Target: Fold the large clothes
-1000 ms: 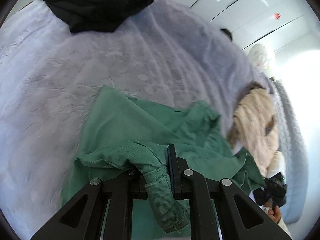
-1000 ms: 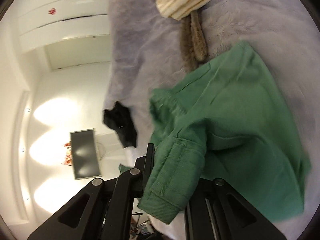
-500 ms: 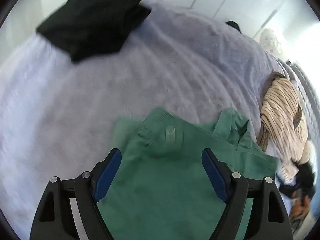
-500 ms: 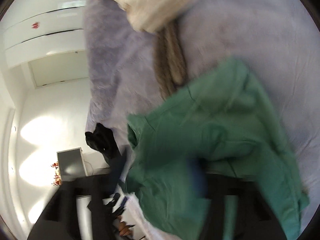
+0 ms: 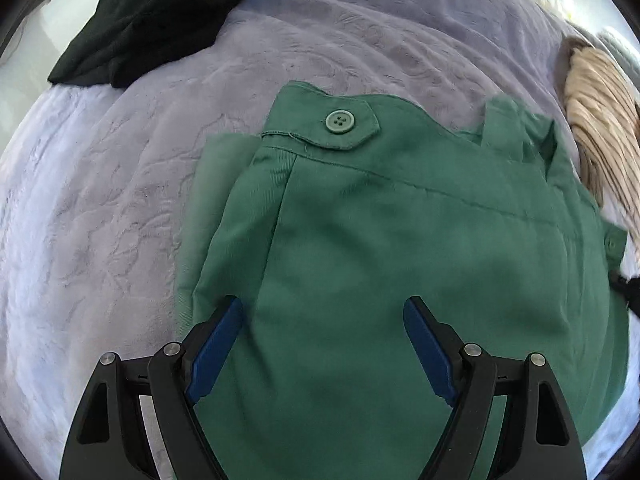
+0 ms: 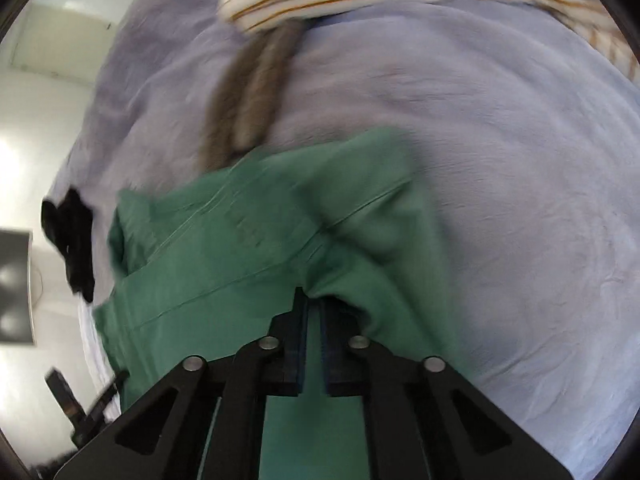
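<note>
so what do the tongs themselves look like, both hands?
Both match. The left tongs have black angular arms with cut-out windows, silver round pivot pins, and flat blue pads lining the inner faces of the fingers. The right tongs are the same build: black linkage, silver pins, dark blue pad edges. No cables, markings, sleeves or hands show in either wrist view.

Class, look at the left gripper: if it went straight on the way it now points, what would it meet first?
Most likely the green garment lying on the lavender bedspread; the open left gripper points down at its flat panel, though depth is unclear.
</note>
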Demonstrator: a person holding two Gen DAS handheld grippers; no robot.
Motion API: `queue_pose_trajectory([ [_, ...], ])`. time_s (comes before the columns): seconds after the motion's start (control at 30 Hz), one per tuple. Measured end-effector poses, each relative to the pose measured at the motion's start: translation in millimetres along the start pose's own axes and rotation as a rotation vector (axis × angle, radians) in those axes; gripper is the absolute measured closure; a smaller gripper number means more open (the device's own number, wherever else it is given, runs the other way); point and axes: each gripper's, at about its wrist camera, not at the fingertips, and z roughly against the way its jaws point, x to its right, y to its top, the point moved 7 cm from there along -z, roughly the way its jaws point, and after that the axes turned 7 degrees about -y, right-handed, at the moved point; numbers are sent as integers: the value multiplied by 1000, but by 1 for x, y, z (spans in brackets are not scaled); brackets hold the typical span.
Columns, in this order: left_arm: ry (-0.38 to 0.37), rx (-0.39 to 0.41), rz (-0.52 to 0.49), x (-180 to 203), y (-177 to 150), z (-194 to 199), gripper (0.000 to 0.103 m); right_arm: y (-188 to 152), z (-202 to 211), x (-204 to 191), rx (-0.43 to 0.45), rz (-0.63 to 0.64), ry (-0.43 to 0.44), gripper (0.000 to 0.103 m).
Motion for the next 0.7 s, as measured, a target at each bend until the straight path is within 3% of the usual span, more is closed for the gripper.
queue_pose_trajectory([
  [0.1,-16,11,-33,-3,-1,22,20,6,13,22,50,-63,-14,102],
  [0.2,-45,20,-26,-17,-6,46,20,-1,32,25,50,-83,-16,91],
  [0.27,-103,2,2,-29,-15,61,20,-14,51,8,54,-59,28,68],
  [0.3,-116,-5,14,-35,-20,66,20,-22,58,0,53,-45,61,42],
  [0.33,-126,-14,20,-40,-25,69,20,-33,65,-11,45,-26,110,32],
  [0.43,-151,-50,25,-52,-44,70,20,-97,74,-64,-73,88,291,32],
  [0.57,-236,-114,47,-53,-73,60,20,-201,51,-108,-293,116,428,32],
  [0.63,-271,-134,47,-50,-86,56,20,-242,29,-115,-378,70,431,32],
  [0.7,-297,-146,39,-47,-96,54,20,-273,3,-116,-408,0,402,32],
])
